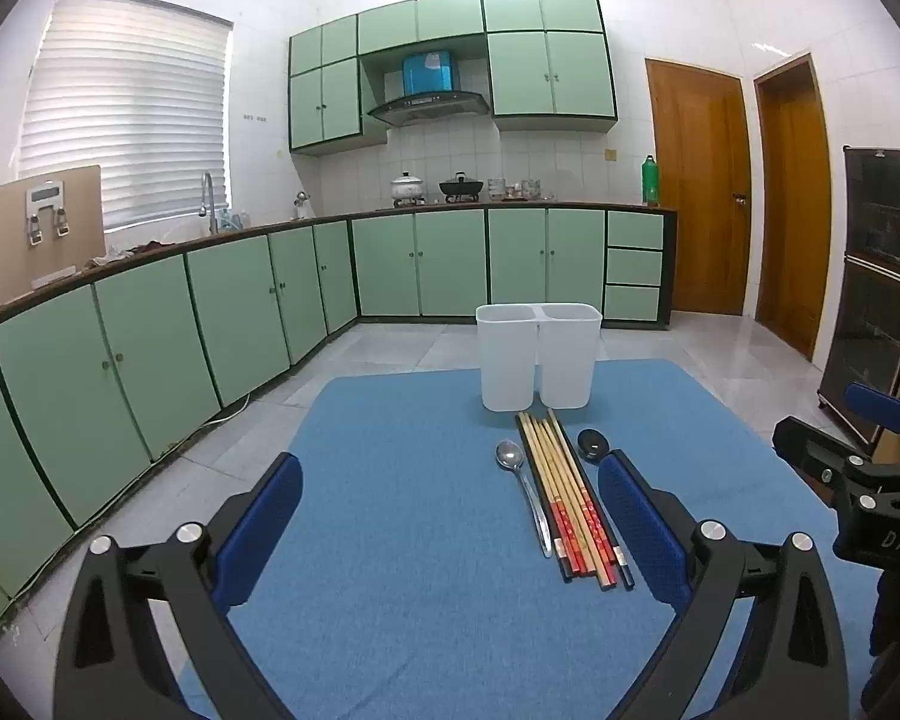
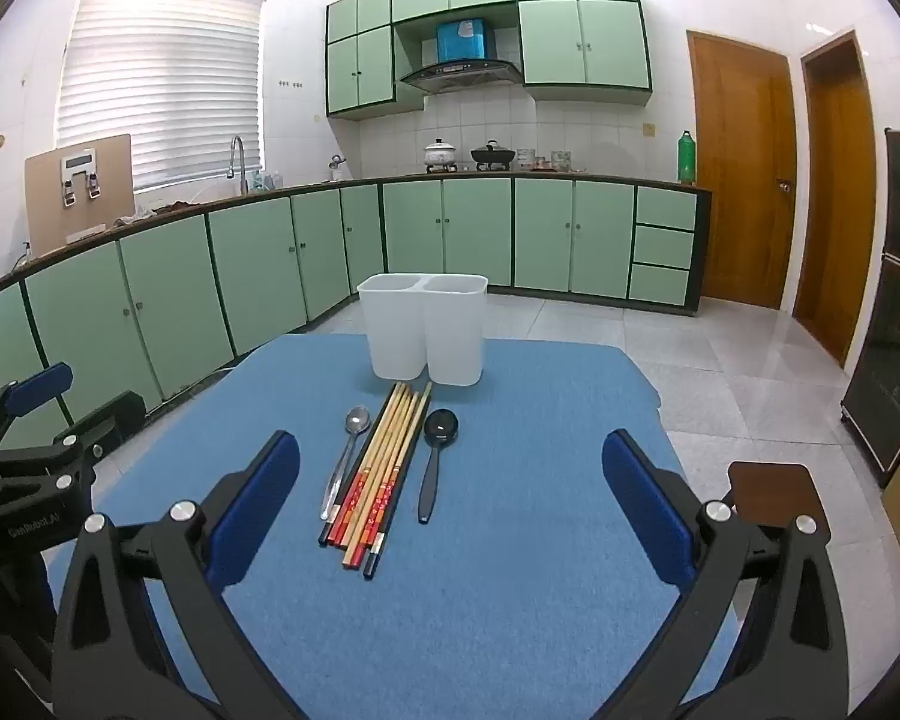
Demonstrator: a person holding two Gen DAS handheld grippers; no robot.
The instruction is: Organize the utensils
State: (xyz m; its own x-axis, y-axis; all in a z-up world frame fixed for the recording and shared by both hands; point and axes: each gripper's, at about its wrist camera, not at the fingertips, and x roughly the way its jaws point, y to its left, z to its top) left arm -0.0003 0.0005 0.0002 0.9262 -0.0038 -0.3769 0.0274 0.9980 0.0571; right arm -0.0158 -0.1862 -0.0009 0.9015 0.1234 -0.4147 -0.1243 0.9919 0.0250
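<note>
- While both tongs tilt slightly downward over the blue felt-like tabletop, the left tongs stand spread wide, pinching nothing.
- Spread just as wide and empty, the right tongs hover nearer the utensils.
- Bamboo chopsticks with red-patterned ends lie bundled between a shiny metal spoon and a black plastic spoon.
- Beyond them stands a white, translucent two-compartment holder, upright, tapered.

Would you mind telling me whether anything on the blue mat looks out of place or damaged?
Nothing stands out: the chopsticks lie bundled between the metal spoon and black spoon, before the upright white holder.
</note>
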